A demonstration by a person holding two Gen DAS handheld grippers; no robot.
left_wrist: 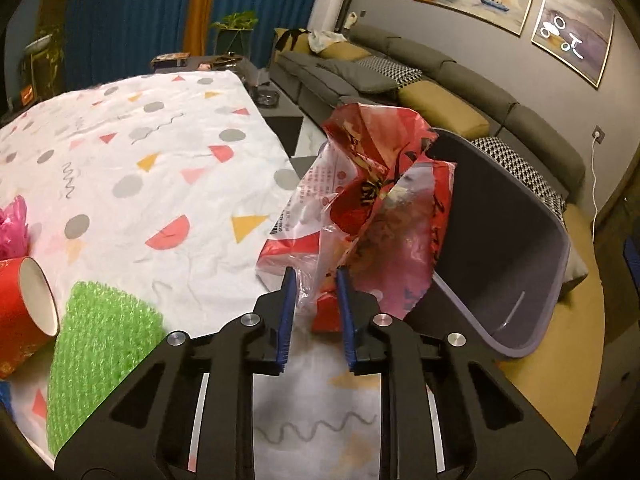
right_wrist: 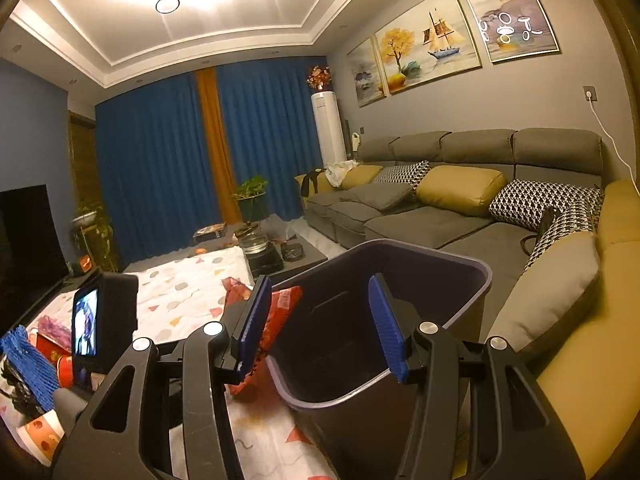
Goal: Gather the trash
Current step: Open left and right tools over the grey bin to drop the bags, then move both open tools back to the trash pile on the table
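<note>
My left gripper (left_wrist: pixel 316 280) is shut on a crumpled red and clear plastic bag (left_wrist: pixel 380 200) and holds it up at the table's right edge, next to the mouth of a grey trash bin (left_wrist: pixel 520 260). The bag also shows in the right wrist view (right_wrist: pixel 280 312), left of the bin. My right gripper (right_wrist: pixel 320 312) is open, its fingers wide apart, with the bin (right_wrist: pixel 400 320) right in front of it; one finger (right_wrist: pixel 388 328) lies over the bin's opening. Whether it touches the bin I cannot tell. The bin looks empty inside.
The table has a white cloth with coloured shapes (left_wrist: pixel 140 160). On it lie a red paper cup (left_wrist: pixel 24 304) on its side, green bubble wrap (left_wrist: pixel 100 352), pink plastic (left_wrist: pixel 12 224) and blue foam net (right_wrist: pixel 28 368). A grey sofa (right_wrist: pixel 440 200) stands to the right.
</note>
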